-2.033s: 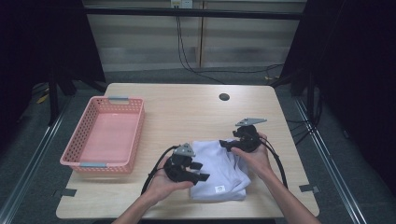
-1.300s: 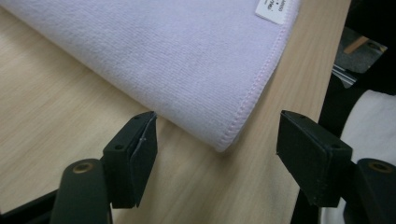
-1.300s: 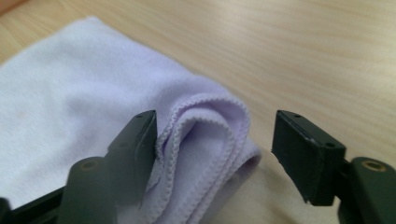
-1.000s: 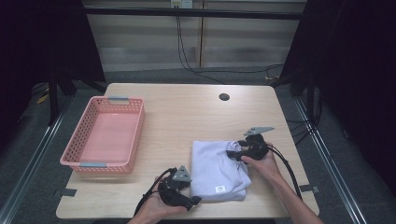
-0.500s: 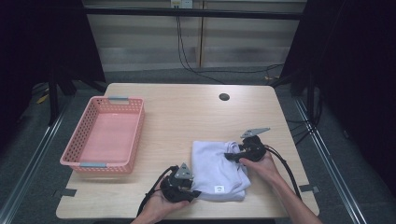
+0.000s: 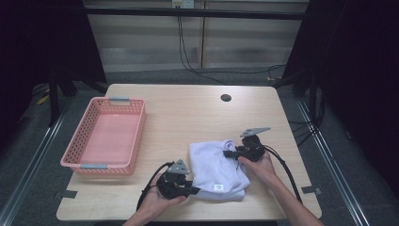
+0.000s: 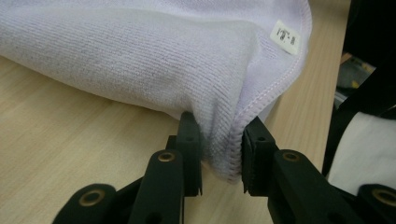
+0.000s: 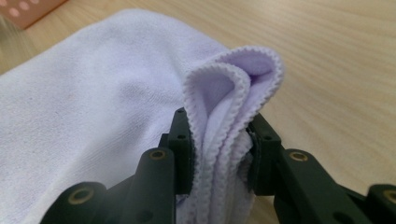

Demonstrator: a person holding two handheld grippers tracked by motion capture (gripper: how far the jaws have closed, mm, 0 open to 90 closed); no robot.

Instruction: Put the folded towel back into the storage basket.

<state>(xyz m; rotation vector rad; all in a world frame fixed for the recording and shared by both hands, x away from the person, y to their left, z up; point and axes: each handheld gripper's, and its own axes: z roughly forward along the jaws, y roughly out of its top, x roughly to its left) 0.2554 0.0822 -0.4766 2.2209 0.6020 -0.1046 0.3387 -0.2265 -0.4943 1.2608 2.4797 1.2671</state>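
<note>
A pale lilac towel lies folded near the table's front edge, right of centre. My left gripper is at its near left corner, shut on the hemmed corner of the towel; a small white label shows beside it. My right gripper is at the towel's far right corner, shut on several folded layers of the towel. A hand holds each gripper.
A pink plastic basket stands on the left side of the wooden table with nothing in it. A dark round hole is in the tabletop at the back. Cables trail from both grippers toward the front edge.
My left gripper went from on top of the towel to its near left corner and closed on it. My right gripper shifted nearer to me and took the far right corner.
</note>
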